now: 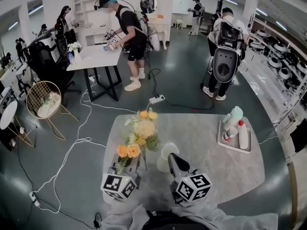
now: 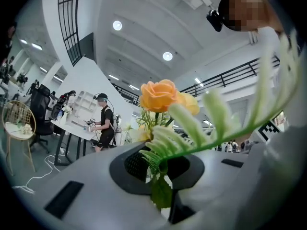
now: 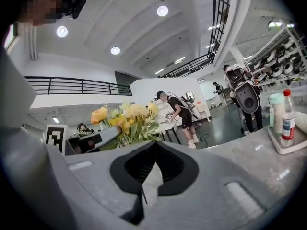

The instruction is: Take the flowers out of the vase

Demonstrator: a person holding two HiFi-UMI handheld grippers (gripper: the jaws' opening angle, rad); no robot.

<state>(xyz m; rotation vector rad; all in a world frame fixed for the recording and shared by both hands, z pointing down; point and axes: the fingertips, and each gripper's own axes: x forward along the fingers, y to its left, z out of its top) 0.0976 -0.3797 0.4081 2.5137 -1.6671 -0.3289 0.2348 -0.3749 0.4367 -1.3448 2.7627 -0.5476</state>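
**Left gripper** (image 1: 126, 170) (image 2: 160, 166): jaws almost together, clamped on the green stems of the bouquet of orange and yellow flowers (image 1: 142, 128) (image 2: 159, 95). A fern frond and a leaf pass between the pads, and the blooms rise beyond the tips. The bouquet is outside the round white vase (image 1: 165, 153), just to its left, with its heads pointing away from the person.

**Right gripper** (image 1: 175, 163) (image 3: 152, 169): jaws closed on a pale sliver, apparently the vase's near rim.

The vase stands on the grey marble-patterned tabletop (image 1: 206, 145). A white tray of bottles (image 1: 233, 146) sits well to the vase's right.
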